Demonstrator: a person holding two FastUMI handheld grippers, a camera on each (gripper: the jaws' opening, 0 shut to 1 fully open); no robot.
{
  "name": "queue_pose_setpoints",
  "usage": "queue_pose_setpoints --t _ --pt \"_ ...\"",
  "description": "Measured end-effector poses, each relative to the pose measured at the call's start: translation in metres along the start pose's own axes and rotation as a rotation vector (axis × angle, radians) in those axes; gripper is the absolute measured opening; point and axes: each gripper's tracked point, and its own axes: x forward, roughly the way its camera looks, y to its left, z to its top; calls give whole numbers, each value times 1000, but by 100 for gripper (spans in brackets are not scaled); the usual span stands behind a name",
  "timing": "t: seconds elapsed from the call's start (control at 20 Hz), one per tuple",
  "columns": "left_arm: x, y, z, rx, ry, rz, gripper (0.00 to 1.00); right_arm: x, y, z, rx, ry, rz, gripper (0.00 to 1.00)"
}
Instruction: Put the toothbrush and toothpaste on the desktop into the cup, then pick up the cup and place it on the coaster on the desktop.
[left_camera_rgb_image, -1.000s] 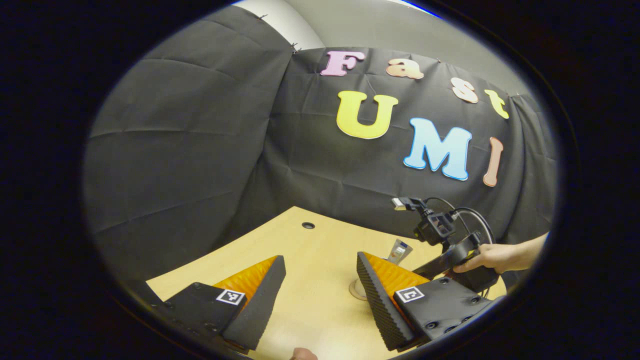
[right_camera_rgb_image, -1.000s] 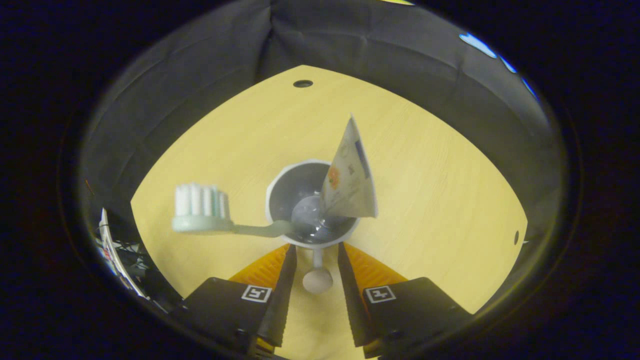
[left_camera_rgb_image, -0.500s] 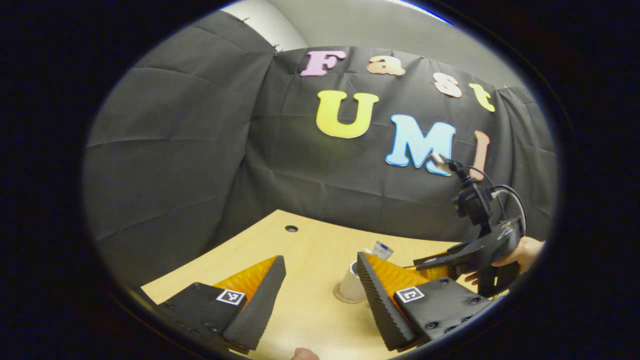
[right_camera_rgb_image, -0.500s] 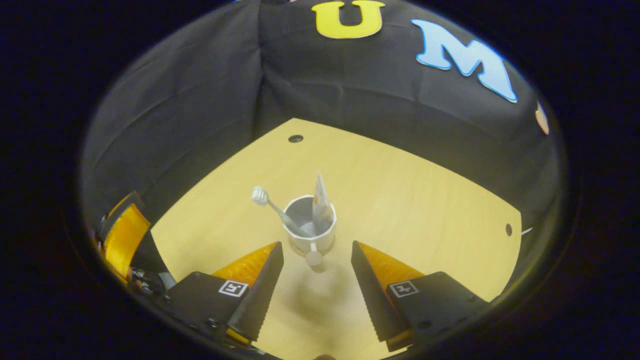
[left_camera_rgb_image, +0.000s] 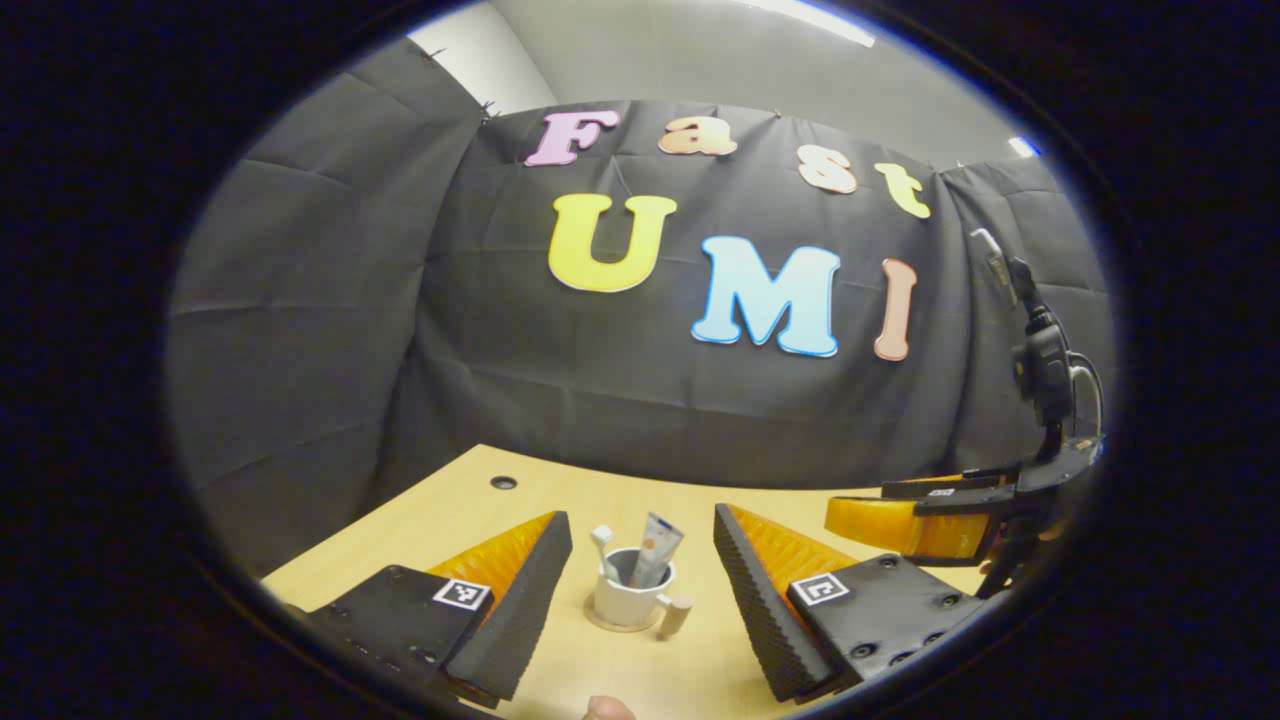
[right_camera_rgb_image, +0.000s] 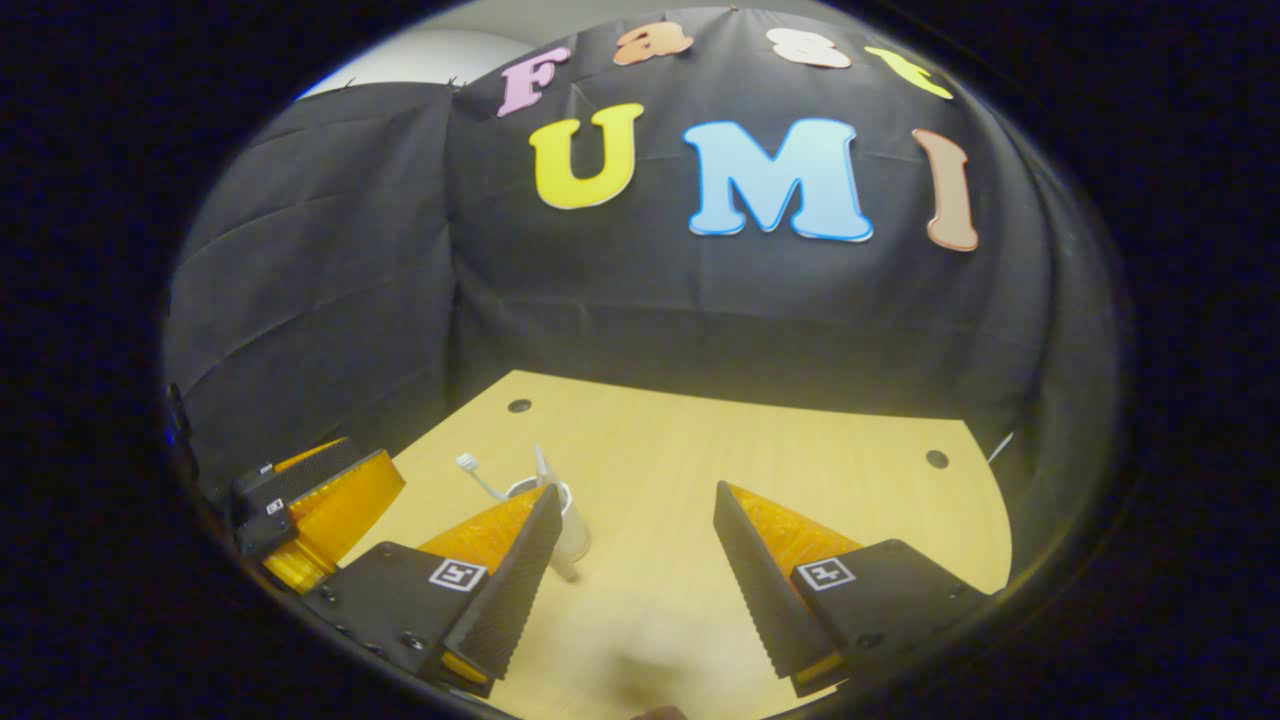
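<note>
Nearest me, my left gripper (left_camera_rgb_image: 640, 590) hangs with its fingers spread apart, grasping nothing. Between them, farther off, the white cup (left_camera_rgb_image: 628, 598) stands on its round coaster (left_camera_rgb_image: 600, 623) on the wooden table (left_camera_rgb_image: 470, 505), holding the toothbrush (left_camera_rgb_image: 603, 541) and toothpaste (left_camera_rgb_image: 655, 548) upright. My right gripper (right_camera_rgb_image: 637, 570) is likewise released, the cup just left of it.

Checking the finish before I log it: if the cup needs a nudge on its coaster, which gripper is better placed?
Left gripper: the cup on the coaster sits between its open fingers; the right gripper is off to the side.
</note>
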Motion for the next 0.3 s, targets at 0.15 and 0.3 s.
queue_pose_setpoints --t 0.15,0.3 --pt "8 -27 10 -18 -39 -51 94 -20 -30 16 -24 -144 -92 97" --pt "14 -48 23 23 -91 -68 94 -38 -46 23 -65 -235 -159 97"
